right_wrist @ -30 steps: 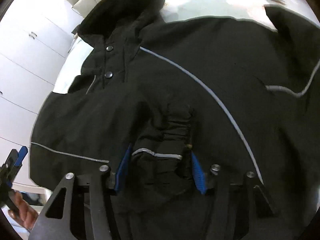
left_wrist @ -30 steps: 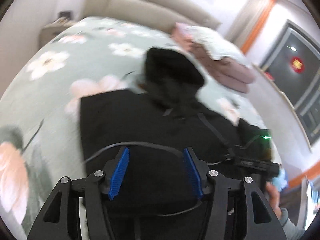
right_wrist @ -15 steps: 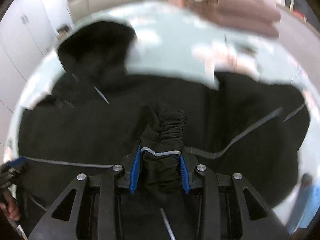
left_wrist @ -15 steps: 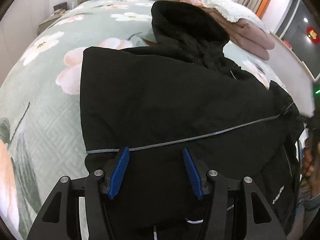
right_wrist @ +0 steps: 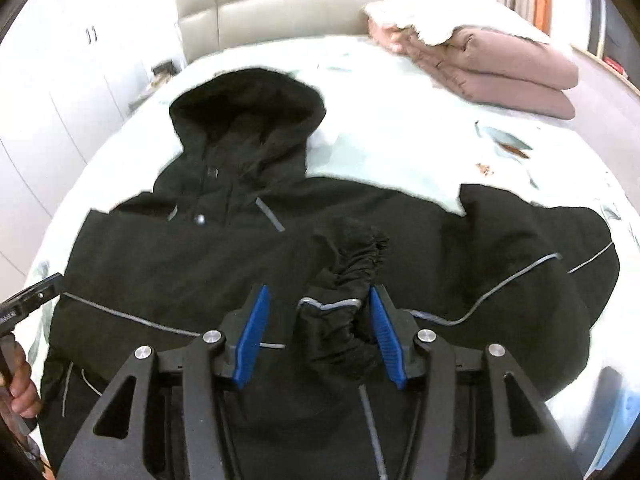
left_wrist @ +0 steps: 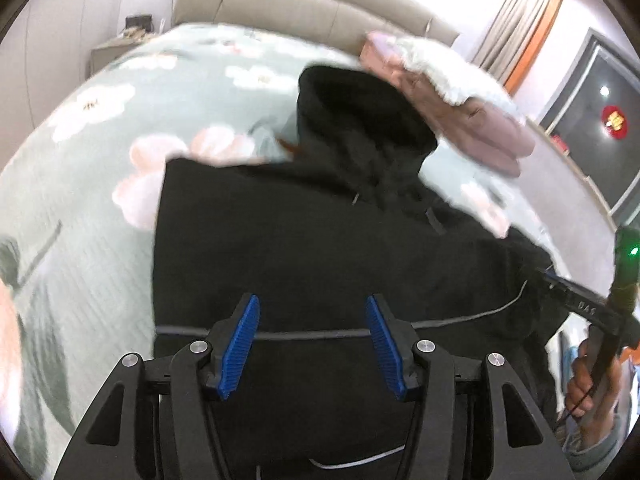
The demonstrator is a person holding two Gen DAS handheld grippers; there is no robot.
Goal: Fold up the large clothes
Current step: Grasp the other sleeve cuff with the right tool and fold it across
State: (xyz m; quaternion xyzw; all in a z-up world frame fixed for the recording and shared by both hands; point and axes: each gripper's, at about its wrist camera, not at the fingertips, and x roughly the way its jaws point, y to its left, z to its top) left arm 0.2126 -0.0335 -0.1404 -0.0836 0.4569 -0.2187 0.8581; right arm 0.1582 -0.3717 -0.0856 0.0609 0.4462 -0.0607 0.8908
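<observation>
Left wrist view: the black jacket (left_wrist: 320, 248) lies flat on the floral bedspread (left_wrist: 80, 184), hood toward the headboard. The left gripper (left_wrist: 312, 340) hovers over its hem, jaws spread, holding nothing.

Right wrist view: the right gripper (right_wrist: 318, 330) has just been opening; the jacket's sleeve cuff (right_wrist: 340, 320) sits loosely between its pads, resting against the right-hand one.

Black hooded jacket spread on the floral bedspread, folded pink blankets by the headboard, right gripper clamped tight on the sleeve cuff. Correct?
Not quite. The right gripper is not clamped: its jaws have just been opening, and the right wrist view shows a gap between the left pad and the sleeve cuff, which sits loose between them. The rest holds: black hooded jacket on the floral bedspread, folded pink blankets by the headboard.
</observation>
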